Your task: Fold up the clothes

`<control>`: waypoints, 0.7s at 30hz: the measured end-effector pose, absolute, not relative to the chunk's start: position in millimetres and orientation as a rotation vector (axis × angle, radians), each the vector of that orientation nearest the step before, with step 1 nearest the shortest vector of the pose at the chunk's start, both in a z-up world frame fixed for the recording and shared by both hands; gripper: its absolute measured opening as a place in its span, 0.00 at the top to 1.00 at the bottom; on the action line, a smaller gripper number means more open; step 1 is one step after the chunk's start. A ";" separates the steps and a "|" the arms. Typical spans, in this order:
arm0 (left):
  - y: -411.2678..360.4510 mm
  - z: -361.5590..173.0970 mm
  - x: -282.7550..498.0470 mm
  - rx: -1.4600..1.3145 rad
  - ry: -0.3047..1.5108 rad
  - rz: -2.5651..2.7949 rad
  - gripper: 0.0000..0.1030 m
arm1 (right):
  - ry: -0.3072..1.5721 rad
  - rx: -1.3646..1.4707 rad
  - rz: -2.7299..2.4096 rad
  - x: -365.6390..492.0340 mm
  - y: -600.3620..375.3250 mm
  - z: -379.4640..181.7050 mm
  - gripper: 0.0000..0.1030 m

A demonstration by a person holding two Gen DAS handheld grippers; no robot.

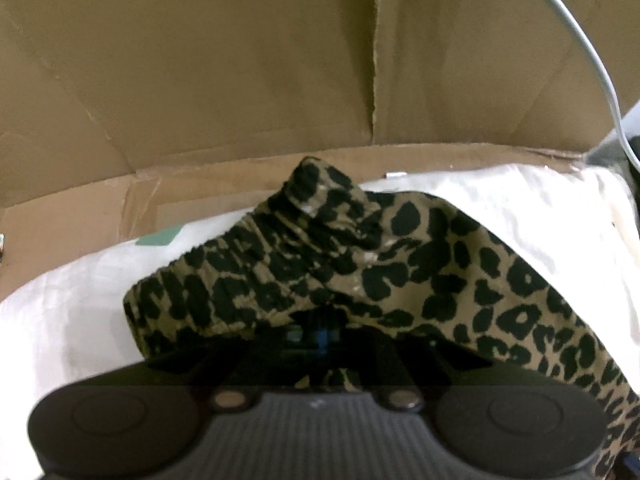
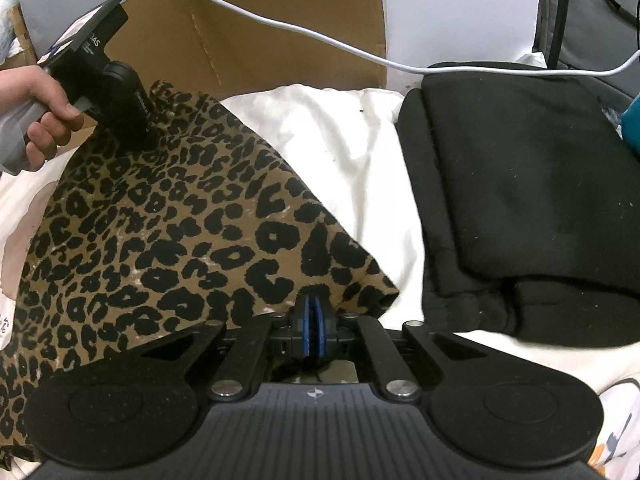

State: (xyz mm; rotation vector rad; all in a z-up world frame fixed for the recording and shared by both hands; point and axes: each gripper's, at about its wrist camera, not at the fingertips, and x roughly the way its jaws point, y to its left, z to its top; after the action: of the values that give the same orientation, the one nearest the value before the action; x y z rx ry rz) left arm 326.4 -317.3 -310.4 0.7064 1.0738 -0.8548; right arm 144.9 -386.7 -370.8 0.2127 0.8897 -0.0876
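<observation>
**Leopard garment pinched at 2 points, fold under way**

The leopard-print garment [image 2: 168, 232] lay on the white sheet [image 2: 344, 152], left of the folded black garment [image 2: 520, 184]. At its far-left corner, the left gripper [image 2: 140, 132], held by a hand [image 2: 44, 108], had pinched the gathered waistband [image 1: 248, 264]. At its near-right corner, the right gripper [image 2: 314, 320] was pressed together on the cloth. Judged step: lifting 1 edge; next, both corners should travel together across the garment.
</observation>
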 end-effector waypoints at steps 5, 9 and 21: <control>-315.5 -291.0 337.3 0.658 1.130 -0.867 0.97 | 0.896 0.250 -0.118 138.5 -389.4 -369.1 0.91; -301.7 -259.7 334.3 0.692 1.082 -0.912 0.92 | 0.896 0.290 -0.151 130.5 -393.6 -368.5 0.91; -254.7 -259.0 304.0 0.765 1.102 -1.070 0.92 | 0.850 0.296 -0.132 131.4 -370.3 -353.2 0.91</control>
State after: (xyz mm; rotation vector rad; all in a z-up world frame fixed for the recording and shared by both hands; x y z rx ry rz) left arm 304.0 -254.7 -259.0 0.7651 1.1022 -1.0698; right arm 131.4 -370.3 -353.2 0.2960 0.8502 -0.1320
